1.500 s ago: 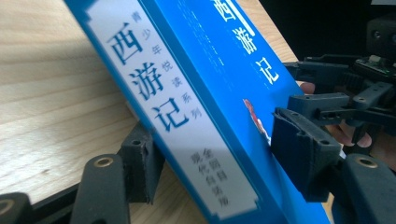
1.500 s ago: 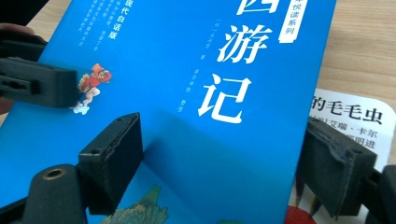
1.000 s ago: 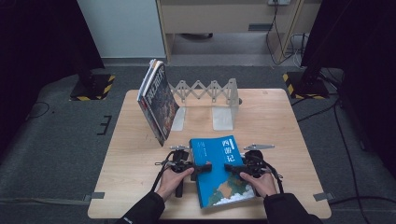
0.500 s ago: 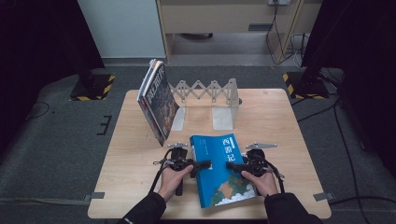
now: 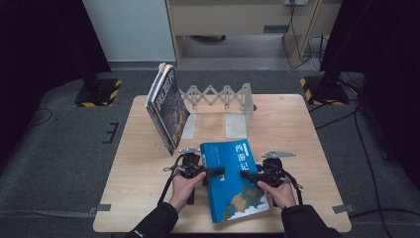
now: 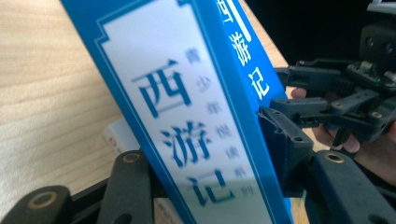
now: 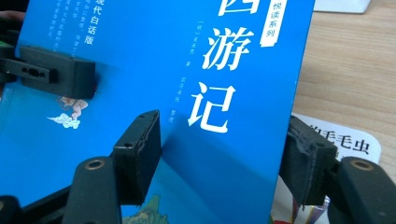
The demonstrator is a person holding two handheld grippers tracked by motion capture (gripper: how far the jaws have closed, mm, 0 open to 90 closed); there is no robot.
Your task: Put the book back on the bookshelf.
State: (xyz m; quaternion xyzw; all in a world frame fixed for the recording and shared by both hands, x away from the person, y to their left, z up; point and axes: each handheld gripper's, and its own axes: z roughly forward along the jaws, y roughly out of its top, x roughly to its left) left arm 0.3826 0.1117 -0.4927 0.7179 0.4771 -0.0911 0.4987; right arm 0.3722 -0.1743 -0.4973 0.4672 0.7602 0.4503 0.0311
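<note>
A blue book [image 5: 233, 181] with white Chinese title lies near the table's front edge, its left side tipped up slightly. My left gripper [image 5: 218, 172] is shut on its spine side; its jaws have just been closing, and the spine [image 6: 205, 140] sits clamped between them. From the right, my right gripper [image 5: 245, 174] is shut on the book's open edge, one jaw on the cover [image 7: 187, 70] and one beneath; its jaws have also just been closing on the book. A white book [image 6: 114, 137] lies under the blue one, and its colourful cover [image 7: 345, 142] peeks out.
Several books [image 5: 166, 106] lean to the left against a folding lattice book rack [image 5: 220, 94] at the back of the wooden table [image 5: 307, 129]. The rack's white base plates [image 5: 235, 126] stand behind the blue book. Dark floor surrounds the table.
Both grippers' jaws have narrowed onto the blue book's edges. The left hand has risen a little, tipping the book's left side up.
</note>
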